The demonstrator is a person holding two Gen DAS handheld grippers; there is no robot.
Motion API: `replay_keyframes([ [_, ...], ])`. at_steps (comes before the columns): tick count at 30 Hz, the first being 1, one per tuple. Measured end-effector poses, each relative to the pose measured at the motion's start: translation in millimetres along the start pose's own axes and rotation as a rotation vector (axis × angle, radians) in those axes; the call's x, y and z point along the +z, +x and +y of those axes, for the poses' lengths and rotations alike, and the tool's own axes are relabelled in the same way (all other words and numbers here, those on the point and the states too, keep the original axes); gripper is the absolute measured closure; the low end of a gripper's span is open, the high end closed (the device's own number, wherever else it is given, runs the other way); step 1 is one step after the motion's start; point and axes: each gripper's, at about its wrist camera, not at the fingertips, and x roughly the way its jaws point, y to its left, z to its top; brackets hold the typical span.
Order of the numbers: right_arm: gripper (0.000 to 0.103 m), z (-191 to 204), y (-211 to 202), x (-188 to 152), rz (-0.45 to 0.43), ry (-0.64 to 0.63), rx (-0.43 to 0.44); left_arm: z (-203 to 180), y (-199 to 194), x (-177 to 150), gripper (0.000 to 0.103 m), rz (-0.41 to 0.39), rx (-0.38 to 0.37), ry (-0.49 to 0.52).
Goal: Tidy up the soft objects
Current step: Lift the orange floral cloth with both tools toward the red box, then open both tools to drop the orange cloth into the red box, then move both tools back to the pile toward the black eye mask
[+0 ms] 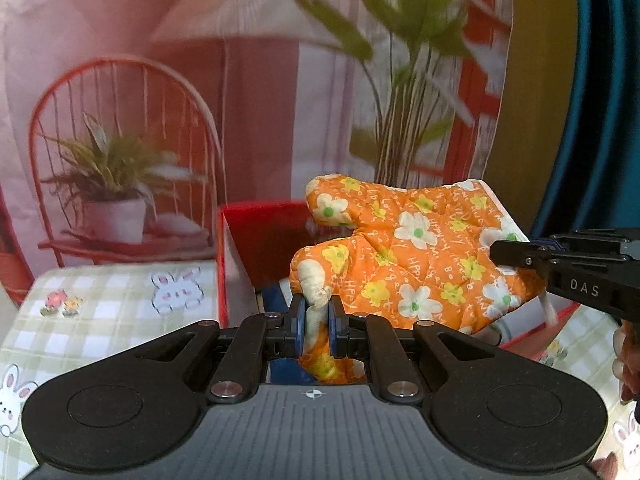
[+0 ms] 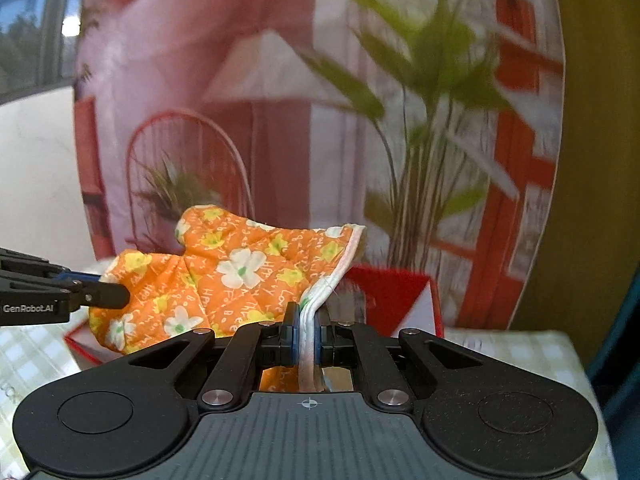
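Observation:
An orange oven mitt (image 1: 416, 256) with white and yellow flowers hangs in the air between both grippers, above a red box (image 1: 260, 236). My left gripper (image 1: 317, 320) is shut on the mitt's finger end. My right gripper (image 2: 306, 330) is shut on the mitt's white-trimmed cuff edge; it also shows in the left wrist view (image 1: 516, 256) at the right. The mitt shows in the right wrist view (image 2: 224, 276) too, with the left gripper (image 2: 100, 286) at its left end. The red box (image 2: 396, 296) lies under and behind the mitt.
The table carries a green checked cloth with bunny prints (image 1: 120, 300). A printed backdrop with a red chair, lamp and plants (image 1: 240, 100) stands close behind the box. A yellow and blue wall edge (image 1: 568, 100) is at the right.

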Motion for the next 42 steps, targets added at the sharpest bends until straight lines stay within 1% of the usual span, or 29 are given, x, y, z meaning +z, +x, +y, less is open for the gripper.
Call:
replay_keyframes([
  [4, 0.096, -7.9, 22.4, -11.1, 0.104, 0.029, -0.01, 1.0, 21.6, -5.1, 0.09, 0.086, -0.015, 0.002],
  [9, 0.096, -18.5, 39.2, -19.1, 0.206, 0.055, -0.007, 4.5, 38.9, -10.2, 0.09, 0.152, -0.041, 0.009],
  [12, 0.096, -23.4, 44.2, -21.8, 0.244, 0.079, -0.002, 7.6, 43.2, -10.9, 0.09, 0.162, -0.047, -0.013],
  [15, 0.096, -25.4, 48.0, -24.0, 0.278, 0.097, -0.003, 5.6, 45.9, -10.2, 0.09, 0.165, -0.038, -0.002],
  [16, 0.096, -25.6, 48.4, -24.5, 0.279, 0.099, -0.003, 4.9, 45.4, -10.3, 0.09, 0.161, -0.037, 0.002],
  [18, 0.095, -25.0, 48.5, -25.2, 0.28, 0.105, -0.01, 2.6, 42.4, -9.9, 0.084, 0.15, -0.029, 0.017],
  [19, 0.094, -23.8, 47.9, -25.3, 0.279, 0.103, -0.019, 1.5, 39.9, -9.5, 0.083, 0.14, -0.021, 0.024],
  [20, 0.093, -23.0, 47.0, -24.6, 0.275, 0.099, -0.029, 1.6, 37.8, -8.8, 0.076, 0.132, -0.008, 0.031],
  [21, 0.087, -21.8, 45.2, -23.7, 0.269, 0.093, -0.041, 2.0, 34.5, -7.9, 0.067, 0.122, 0.001, 0.035],
  [23, 0.08, -19.0, 39.0, -21.6, 0.25, 0.078, -0.064, 3.6, 24.9, -5.5, 0.059, 0.102, 0.002, 0.025],
  [26, 0.069, -17.5, 28.4, -17.2, 0.228, 0.066, -0.08, 5.0, 9.5, -1.8, 0.057, 0.081, 0.006, 0.007],
  [29, 0.061, -15.7, 14.4, -13.5, 0.2, 0.053, -0.092, 2.5, -6.8, 0.4, 0.05, 0.062, 0.014, 0.015],
  [31, 0.061, -13.6, 2.3, -11.9, 0.178, 0.045, -0.091, 0.0, -20.1, 0.1, 0.048, 0.047, 0.018, 0.018],
  [36, 0.061, -6.6, -31.7, -12.0, 0.133, 0.063, -0.063, -8.7, -56.9, -6.6, 0.048, 0.016, -0.002, 0.016],
  [42, 0.061, 7.9, -76.6, -28.2, 0.08, 0.075, -0.02, -21.5, -93.4, -31.0, 0.048, 0.016, -0.039, 0.007],
])
